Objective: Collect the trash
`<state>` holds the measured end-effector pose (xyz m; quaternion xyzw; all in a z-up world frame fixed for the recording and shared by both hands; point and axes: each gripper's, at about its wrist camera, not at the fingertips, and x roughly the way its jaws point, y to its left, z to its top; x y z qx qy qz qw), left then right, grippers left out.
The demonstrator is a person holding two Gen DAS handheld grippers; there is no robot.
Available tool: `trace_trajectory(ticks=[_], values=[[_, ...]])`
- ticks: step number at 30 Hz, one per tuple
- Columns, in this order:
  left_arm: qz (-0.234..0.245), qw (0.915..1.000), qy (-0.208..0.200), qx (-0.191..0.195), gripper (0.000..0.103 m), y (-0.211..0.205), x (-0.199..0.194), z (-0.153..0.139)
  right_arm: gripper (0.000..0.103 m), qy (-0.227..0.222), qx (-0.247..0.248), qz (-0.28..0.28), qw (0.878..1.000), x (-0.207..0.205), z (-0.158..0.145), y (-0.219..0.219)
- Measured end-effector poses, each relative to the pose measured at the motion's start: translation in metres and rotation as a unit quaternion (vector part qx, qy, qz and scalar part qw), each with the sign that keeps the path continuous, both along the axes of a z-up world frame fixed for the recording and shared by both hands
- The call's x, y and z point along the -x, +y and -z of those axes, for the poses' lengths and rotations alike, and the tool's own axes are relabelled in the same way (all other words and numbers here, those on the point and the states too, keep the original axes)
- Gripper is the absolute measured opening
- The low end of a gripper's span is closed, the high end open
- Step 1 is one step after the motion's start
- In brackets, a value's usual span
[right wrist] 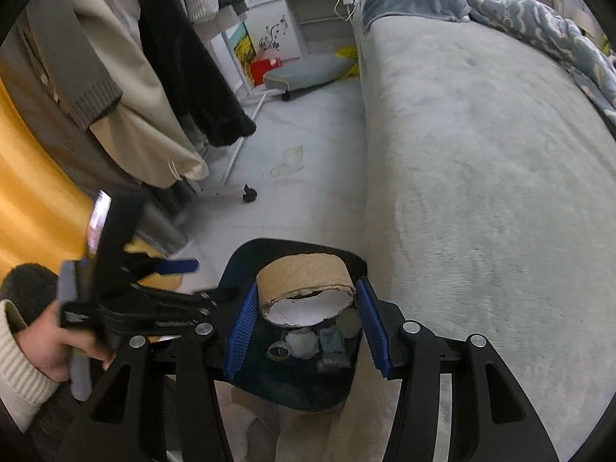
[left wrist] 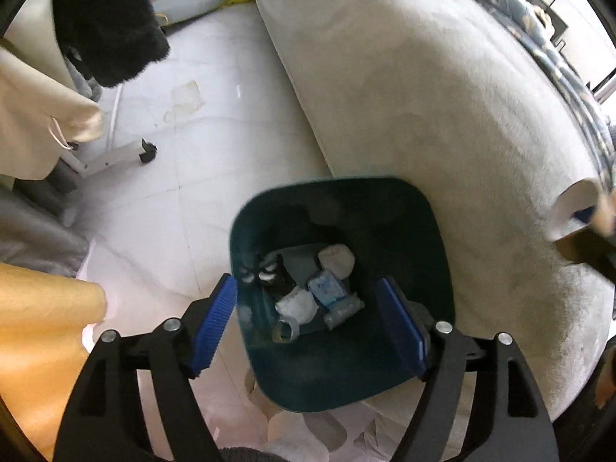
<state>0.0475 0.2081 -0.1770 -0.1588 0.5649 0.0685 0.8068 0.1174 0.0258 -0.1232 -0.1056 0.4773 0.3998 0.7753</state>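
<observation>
**Now over the bin: letting the cardboard ring go cleanly**

Right above the dark green bin (right wrist: 292, 381) hangs the right gripper (right wrist: 306, 321), its blue ribbed pads (right wrist: 241, 331) pressed against either side of a wide cardboard roll core (right wrist: 304, 285). The release looks like the step in hand, and it should go best with the ring centred over the bin's mouth, clear of the rim on the bed side, and the jaws opened evenly so the ring drops flat rather than tipping onto the edge.

The left gripper (left wrist: 308, 327) hovers over the same bin (left wrist: 439, 254) with its jaws spread wide and nothing between them; it seems wise to keep it off to the bin's floor side while the drop happens.

The core is stiff brown cardboard, short and broad, with a ragged white lining torn along its lower lip. The bin is smooth plastic, a rounded square tapering downward. At its bottom lie crumpled tissues (left wrist: 296, 306), a small blue-and-white wrapper (left wrist: 327, 288) and a clear tape ring (left wrist: 285, 331). Beside the bin rises the bed (right wrist: 481, 192), covered in soft, pale, short-piled fleece
</observation>
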Motion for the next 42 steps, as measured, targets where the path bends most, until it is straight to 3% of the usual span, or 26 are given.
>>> trace_trajectory(ticks=[10,15,18,21,29,36,42], values=[[-0.004,0.9916,-0.125,-0.033,0.087,0.012,0.027,-0.069,0.052,0.013,0.046,-0.032,0.998,0.007,0.029,0.023],[-0.022,0.9781,-0.203,-0.038,0.095,0.009,0.045,-0.111,0.054,0.014,0.067,-0.049,0.996,0.016,0.041,0.032],[-0.022,0.9676,-0.244,-0.062,0.097,-0.001,0.057,-0.133,0.054,0.016,0.074,-0.051,0.996,0.019,0.046,0.034],[-0.019,0.9593,-0.269,-0.084,0.098,-0.010,0.068,-0.150,0.064,0.014,0.072,-0.047,0.996,0.018,0.045,0.034],[-0.020,0.9485,-0.305,-0.083,0.100,-0.021,0.085,-0.170,0.075,0.001,0.057,-0.039,0.998,0.020,0.033,0.018],[-0.001,0.9500,-0.298,-0.093,0.100,-0.046,0.079,-0.176,0.089,-0.064,0.018,0.001,0.998,0.024,-0.011,-0.029],[-0.009,0.9390,-0.318,-0.129,0.100,-0.067,0.077,-0.181,0.096,-0.120,-0.015,0.058,0.991,0.023,-0.054,-0.082]])
